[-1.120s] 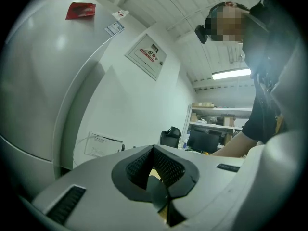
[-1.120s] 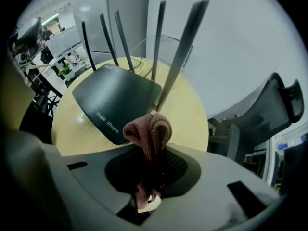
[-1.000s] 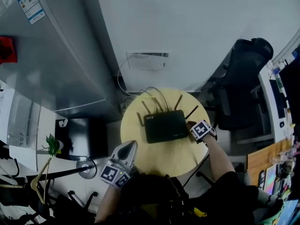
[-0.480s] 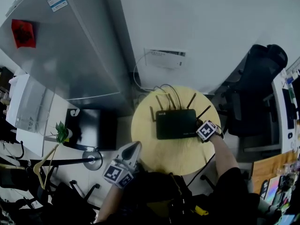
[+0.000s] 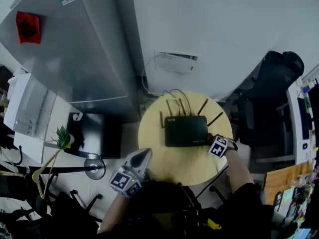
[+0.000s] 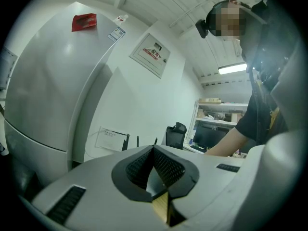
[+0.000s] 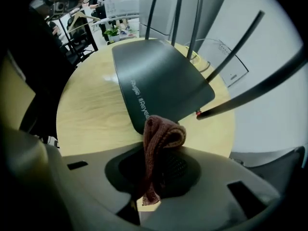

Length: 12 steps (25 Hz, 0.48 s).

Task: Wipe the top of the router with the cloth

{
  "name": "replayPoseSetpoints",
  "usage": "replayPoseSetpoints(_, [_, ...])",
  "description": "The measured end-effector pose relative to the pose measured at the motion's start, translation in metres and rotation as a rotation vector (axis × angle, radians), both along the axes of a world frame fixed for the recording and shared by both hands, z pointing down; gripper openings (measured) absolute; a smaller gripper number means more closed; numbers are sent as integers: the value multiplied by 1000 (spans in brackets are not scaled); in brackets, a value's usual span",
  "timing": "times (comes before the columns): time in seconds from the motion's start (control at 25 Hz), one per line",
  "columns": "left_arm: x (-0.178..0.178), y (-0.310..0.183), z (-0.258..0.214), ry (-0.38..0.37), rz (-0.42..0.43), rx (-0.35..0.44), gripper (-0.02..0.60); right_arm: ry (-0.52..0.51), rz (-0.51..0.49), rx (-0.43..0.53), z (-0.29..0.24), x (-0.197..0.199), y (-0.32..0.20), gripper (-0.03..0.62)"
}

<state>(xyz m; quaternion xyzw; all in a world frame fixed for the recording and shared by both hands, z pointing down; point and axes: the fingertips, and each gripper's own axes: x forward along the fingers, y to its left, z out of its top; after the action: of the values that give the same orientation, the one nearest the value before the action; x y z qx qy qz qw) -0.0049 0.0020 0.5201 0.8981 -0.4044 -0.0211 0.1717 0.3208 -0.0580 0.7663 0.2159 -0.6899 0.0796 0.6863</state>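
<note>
Ahead of me a plain white wall (image 5: 224,29) rises behind the round pale wooden table (image 5: 182,166), and a white rectangular wall box (image 5: 175,62) sits low on it. At my left stands a tall grey metal cabinet (image 5: 70,59) bearing a red sticker (image 5: 27,21). A black office chair (image 5: 269,88) stands at my right, just beside the table. A small green potted plant (image 5: 61,139) is near the cabinet's foot. Overhead, a strip ceiling light (image 6: 234,68) glows.

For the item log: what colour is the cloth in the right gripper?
Reddish-brown knit cloth, clearest in the right gripper view.
</note>
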Motion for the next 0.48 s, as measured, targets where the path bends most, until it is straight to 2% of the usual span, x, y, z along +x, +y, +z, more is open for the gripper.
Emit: replayPoseSetpoints(0.48, [11,-11,1,39,90,-9,2,-83,347,-35,13,-13,31,64])
